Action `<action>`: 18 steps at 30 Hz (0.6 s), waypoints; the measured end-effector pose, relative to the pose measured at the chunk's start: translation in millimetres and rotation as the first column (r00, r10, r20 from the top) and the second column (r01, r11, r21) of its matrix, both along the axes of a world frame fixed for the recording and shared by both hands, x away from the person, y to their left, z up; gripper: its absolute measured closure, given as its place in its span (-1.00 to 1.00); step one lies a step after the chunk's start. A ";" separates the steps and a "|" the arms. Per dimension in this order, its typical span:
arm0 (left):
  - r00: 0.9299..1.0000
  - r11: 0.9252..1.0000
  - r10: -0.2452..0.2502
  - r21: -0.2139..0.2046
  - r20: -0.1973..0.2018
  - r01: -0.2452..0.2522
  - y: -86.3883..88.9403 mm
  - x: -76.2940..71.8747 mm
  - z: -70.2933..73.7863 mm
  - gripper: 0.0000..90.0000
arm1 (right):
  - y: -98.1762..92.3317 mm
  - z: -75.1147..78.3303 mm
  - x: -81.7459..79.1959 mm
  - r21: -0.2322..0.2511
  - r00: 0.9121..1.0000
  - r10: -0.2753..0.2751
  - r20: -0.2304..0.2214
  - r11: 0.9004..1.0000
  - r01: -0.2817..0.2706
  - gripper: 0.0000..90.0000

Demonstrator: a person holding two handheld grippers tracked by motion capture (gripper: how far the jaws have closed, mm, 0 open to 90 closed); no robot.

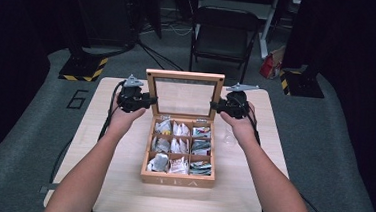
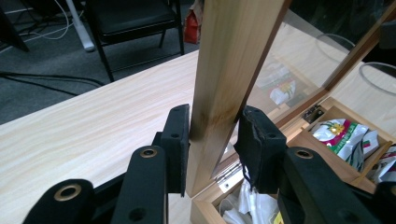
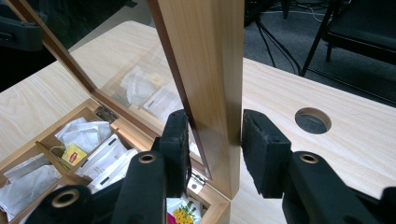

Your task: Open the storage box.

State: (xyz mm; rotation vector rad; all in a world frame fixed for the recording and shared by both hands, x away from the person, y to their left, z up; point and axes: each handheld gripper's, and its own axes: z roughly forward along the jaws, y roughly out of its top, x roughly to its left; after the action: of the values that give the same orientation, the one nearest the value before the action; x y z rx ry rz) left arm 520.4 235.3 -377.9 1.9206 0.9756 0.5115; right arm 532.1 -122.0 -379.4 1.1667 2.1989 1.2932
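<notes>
The lid (image 1: 184,95) of the tea box (image 1: 177,177) stands upright between both tongs. The left tongs (image 2: 212,133) are closed on its left frame edge, and the right tongs (image 3: 212,135) clamp its right edge – the box itself rests on the worktop (image 1: 120,181), below them, with tea bags (image 1: 180,150) inside.

Left gripper (image 2: 212,135) clamped, right gripper (image 3: 215,140) likewise

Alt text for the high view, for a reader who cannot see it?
Two hand-held grippers, left gripper and right gripper, clasp the side rails of the upright glass lid of an open wooden tea box holding tea bags on a table.
</notes>
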 end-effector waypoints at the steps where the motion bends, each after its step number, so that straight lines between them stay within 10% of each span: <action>1: 1.000 1.000 0.001 0.003 0.000 -0.001 -0.3 0.3 0.1 0.44 | 0.1 0.2 0.3 -0.001 1.000 0.000 -0.002 1.000 0.000 0.38; 18: 1.000 1.000 0.009 -0.005 -0.012 -0.009 -0.9 8.4 0.5 0.46 | 2.7 1.2 7.2 -0.005 0.999 -0.025 -0.027 1.000 0.025 0.36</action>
State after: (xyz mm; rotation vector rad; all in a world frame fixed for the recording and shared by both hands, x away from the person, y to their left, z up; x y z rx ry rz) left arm 528.8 234.4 -377.4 1.9179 0.9930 0.5028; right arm 539.3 -119.3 -378.1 1.2134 2.1984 1.2693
